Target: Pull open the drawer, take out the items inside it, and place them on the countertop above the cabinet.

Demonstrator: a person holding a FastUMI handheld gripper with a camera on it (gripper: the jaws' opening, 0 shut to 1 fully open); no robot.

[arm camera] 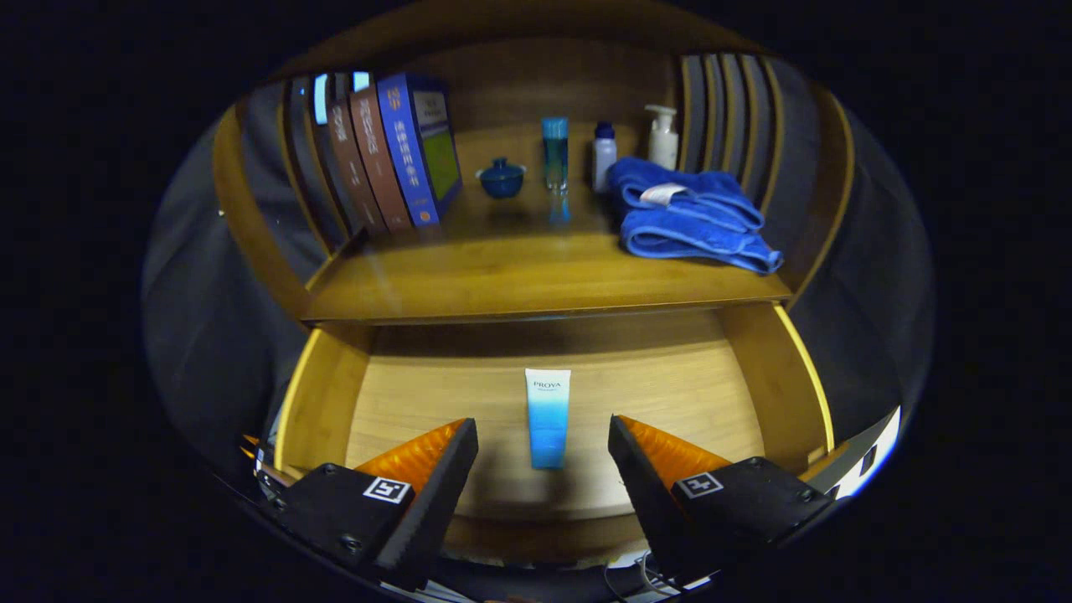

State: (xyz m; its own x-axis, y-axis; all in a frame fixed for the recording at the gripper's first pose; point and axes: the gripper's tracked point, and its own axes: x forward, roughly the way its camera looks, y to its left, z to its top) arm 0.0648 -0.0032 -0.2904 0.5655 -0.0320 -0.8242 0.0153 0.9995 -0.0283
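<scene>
The wooden drawer (322, 402) stands pulled open below the countertop (519, 285). A white-and-blue tube (548, 416) lies flat on the drawer floor, lengthwise, cap end toward me. My gripper (543, 435) hovers above the drawer's front part, open, with the tube's near end lying below the gap between the fingers. Neither finger touches the tube.
On the countertop stand several upright books (394, 151) at the left, a small blue lidded bowl (502, 177), a tall blue tube (554, 163), a small bottle (604, 155), a pump bottle (663, 136), and folded blue towels (691, 216) at the right. Slatted wooden sides flank the shelf.
</scene>
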